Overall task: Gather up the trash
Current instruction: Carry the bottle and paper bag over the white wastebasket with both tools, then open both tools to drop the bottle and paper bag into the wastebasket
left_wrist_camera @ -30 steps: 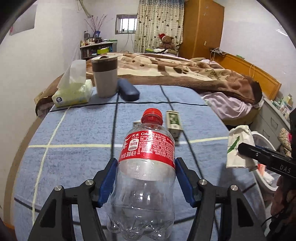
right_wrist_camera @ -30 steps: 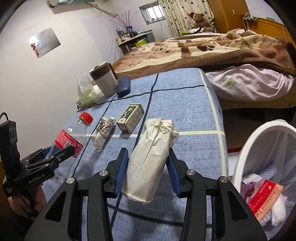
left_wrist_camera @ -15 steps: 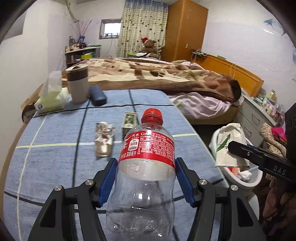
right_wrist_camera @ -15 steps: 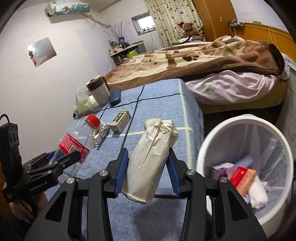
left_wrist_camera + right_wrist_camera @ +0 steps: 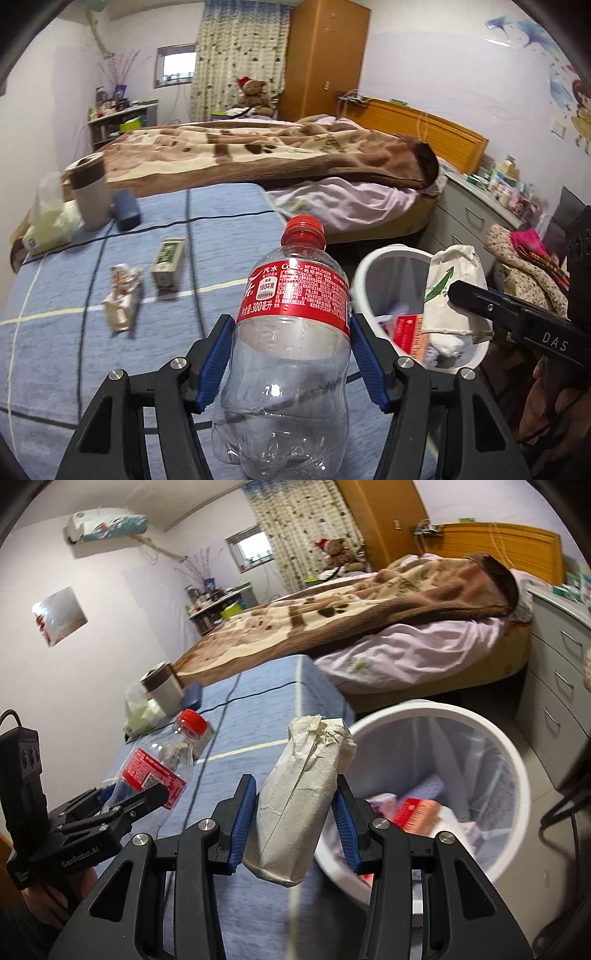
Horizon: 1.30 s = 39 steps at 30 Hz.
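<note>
Both views have swung off the blue checked tabletop (image 5: 229,221) to the round white plastic trash bin (image 5: 498,746), now lower right w/ litter inside, so drop looks near; left gripper (image 5: 291,354) clamps the clear red-capped plastic bottle (image 5: 291,332), right gripper (image 5: 293,818) the crumpled white paper cup (image 5: 299,794).

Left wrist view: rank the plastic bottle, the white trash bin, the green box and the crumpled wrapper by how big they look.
1. plastic bottle, enlarged by nearness.
2. white trash bin.
3. green box and crumpled wrapper: alike, no ranking.
</note>
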{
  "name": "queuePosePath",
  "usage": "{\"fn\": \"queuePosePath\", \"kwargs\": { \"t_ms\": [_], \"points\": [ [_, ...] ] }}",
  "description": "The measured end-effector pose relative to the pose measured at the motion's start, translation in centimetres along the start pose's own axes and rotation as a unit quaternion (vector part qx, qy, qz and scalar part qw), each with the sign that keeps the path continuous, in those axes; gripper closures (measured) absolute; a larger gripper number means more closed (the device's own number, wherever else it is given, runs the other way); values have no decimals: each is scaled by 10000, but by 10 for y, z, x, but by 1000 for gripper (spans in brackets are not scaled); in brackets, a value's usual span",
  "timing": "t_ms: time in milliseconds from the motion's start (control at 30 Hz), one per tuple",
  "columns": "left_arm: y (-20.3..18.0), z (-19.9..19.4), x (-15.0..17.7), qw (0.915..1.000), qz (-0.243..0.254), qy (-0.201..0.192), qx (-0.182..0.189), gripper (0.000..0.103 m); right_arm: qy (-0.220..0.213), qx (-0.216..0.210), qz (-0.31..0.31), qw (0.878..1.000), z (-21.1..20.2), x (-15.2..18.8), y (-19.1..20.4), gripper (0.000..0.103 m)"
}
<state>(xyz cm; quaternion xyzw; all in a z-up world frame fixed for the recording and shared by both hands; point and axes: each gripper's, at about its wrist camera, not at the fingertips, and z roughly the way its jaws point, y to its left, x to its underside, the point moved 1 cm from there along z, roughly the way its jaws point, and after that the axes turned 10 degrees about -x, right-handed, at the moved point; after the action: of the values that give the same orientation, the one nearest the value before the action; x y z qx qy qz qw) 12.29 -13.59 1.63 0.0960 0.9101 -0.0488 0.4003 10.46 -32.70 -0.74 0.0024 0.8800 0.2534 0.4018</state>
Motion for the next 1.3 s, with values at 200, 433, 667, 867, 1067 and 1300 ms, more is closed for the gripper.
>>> {"fn": "queuePosePath", "kwargs": {
  "t_ms": [200, 433, 667, 867, 1067, 1300],
  "points": [
    [-36, 15, -5, 9994, 222, 50, 253, 40, -49, 173, 201, 9996, -8, 2, -23, 60],
    [-72, 36, -11, 9976, 471, 127, 501, 40, -52, 360, 411, 9985, -15, 5, -48, 60],
    [-99, 57, -13, 9947, 686, 240, 723, 40, 28, 566, 603, 9966, -15, 7, -69, 59],
    [-120, 78, -13, 9907, 856, 388, 982, 39, 170, 780, 750, 9940, -12, 11, -84, 48],
    [-121, 81, -18, 9909, 736, 258, 1098, 34, 128, 901, 759, 9929, -19, 10, -88, 42],
    [-105, 70, -22, 9928, 592, 183, 1024, 33, 39, 825, 686, 9942, -24, 8, -77, 42]
  ]
}}
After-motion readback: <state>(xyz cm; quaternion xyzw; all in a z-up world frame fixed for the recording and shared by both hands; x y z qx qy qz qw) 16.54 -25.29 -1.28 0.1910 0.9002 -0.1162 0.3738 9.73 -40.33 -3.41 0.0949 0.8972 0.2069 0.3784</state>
